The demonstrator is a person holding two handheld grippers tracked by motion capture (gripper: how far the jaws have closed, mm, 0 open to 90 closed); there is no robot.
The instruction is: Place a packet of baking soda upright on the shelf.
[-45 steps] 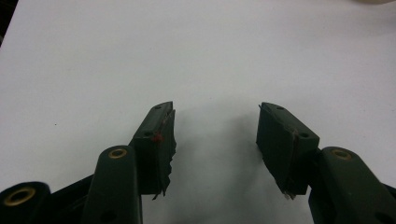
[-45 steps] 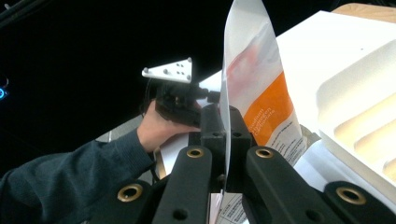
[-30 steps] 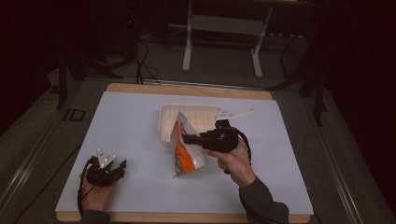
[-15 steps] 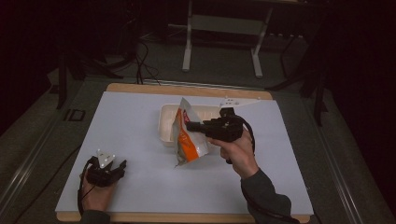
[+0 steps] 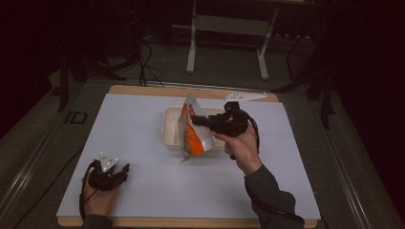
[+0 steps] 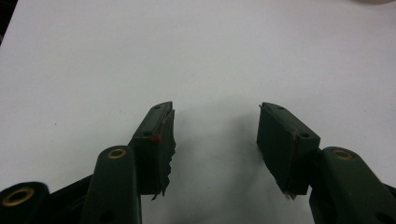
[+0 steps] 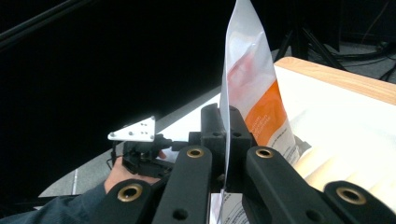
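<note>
An orange and white snack bag (image 5: 193, 130) hangs upright in the air, partly over a cream tray (image 5: 171, 130) at the table's middle. My right gripper (image 5: 197, 120) is shut on the bag's side edge. In the right gripper view the bag (image 7: 254, 88) rises between the closed jaws, pinched at the right gripper (image 7: 226, 122). My left gripper (image 5: 122, 170) rests near the table's front left corner. In its own view the left gripper (image 6: 215, 120) stands open over bare white table with nothing between the jaws.
The white tabletop (image 5: 143, 119) has a wooden edge at the back. A metal stand (image 5: 227, 43) and cables lie on the dark floor behind the table. The other hand and its gripper (image 7: 140, 154) appear farther off in the right gripper view.
My right gripper has lifted the bag and carried it back toward the tray, from lying low on the table to hanging upright. The left gripper has stayed put.
</note>
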